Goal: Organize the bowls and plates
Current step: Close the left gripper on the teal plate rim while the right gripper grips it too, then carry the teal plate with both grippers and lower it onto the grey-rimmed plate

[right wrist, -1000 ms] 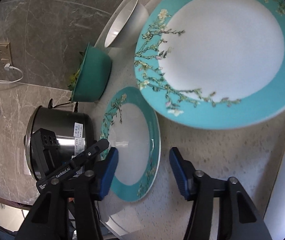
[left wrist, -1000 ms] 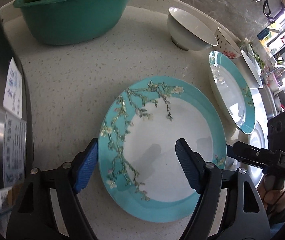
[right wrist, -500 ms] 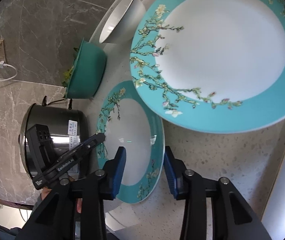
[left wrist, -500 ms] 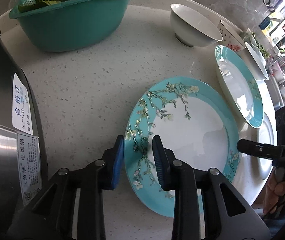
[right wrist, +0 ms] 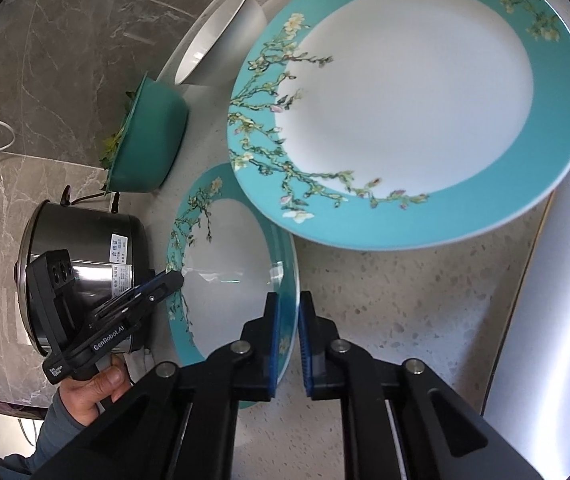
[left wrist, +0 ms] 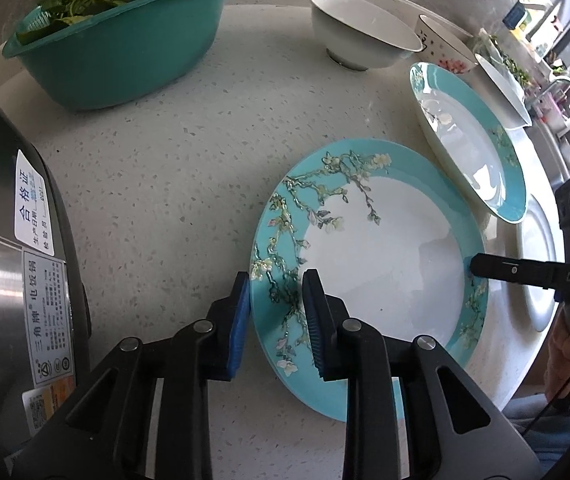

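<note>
A turquoise-rimmed blossom plate [left wrist: 385, 264] lies on the speckled counter [left wrist: 165, 168]. My left gripper [left wrist: 275, 304] is shut on its near left rim. My right gripper [right wrist: 288, 320] is shut on the opposite rim of the same plate [right wrist: 221, 264]; its tip shows in the left wrist view [left wrist: 475, 268]. A second matching plate [left wrist: 469, 140] lies just beyond it, also large in the right wrist view [right wrist: 405, 120]. A white bowl [left wrist: 361, 40] stands behind, with a flowered bowl [left wrist: 445, 48] and a white dish [left wrist: 501, 84] to its right.
A teal colander of greens [left wrist: 125, 28] stands at the back left. A steel rice cooker [left wrist: 9, 260] stands close on the left. A steel sink edge [left wrist: 541, 264] lies at the right, past the counter edge.
Both grippers closed from wide open onto opposite rims of the near plate. The left gripper shifted left to the plate's edge; the right moved in onto the rim.
</note>
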{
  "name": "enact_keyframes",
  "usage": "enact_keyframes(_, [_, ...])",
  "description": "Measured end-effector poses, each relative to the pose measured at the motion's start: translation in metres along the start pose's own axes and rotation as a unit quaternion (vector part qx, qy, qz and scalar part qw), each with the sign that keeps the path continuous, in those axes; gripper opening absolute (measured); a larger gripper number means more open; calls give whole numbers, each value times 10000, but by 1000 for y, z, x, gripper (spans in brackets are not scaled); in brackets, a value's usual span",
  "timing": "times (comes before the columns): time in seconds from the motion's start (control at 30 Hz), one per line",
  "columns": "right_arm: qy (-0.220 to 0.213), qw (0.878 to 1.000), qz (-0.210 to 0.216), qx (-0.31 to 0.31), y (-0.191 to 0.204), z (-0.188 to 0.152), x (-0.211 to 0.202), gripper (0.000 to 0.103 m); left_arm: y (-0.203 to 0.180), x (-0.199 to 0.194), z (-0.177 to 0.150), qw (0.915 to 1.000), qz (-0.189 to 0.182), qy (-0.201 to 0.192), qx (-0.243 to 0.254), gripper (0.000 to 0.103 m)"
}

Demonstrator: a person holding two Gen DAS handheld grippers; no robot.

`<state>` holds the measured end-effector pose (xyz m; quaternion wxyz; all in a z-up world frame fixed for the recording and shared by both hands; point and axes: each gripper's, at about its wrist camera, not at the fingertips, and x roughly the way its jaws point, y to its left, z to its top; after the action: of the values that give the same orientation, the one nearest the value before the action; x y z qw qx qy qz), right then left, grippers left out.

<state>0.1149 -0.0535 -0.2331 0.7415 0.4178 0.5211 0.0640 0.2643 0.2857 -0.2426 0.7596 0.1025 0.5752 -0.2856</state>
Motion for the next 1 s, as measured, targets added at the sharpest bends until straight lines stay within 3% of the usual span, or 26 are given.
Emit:
enact_keyframes(0.5, [32,9994,-262,-228,8,-8,-7,12,-5,-5,-15,9999,-52,79,100,23])
enact_keyframes(1.0, [24,9999,-141,-81,8,-19,-28,12,-17,-28,-21,9997,-193,114,-20,22])
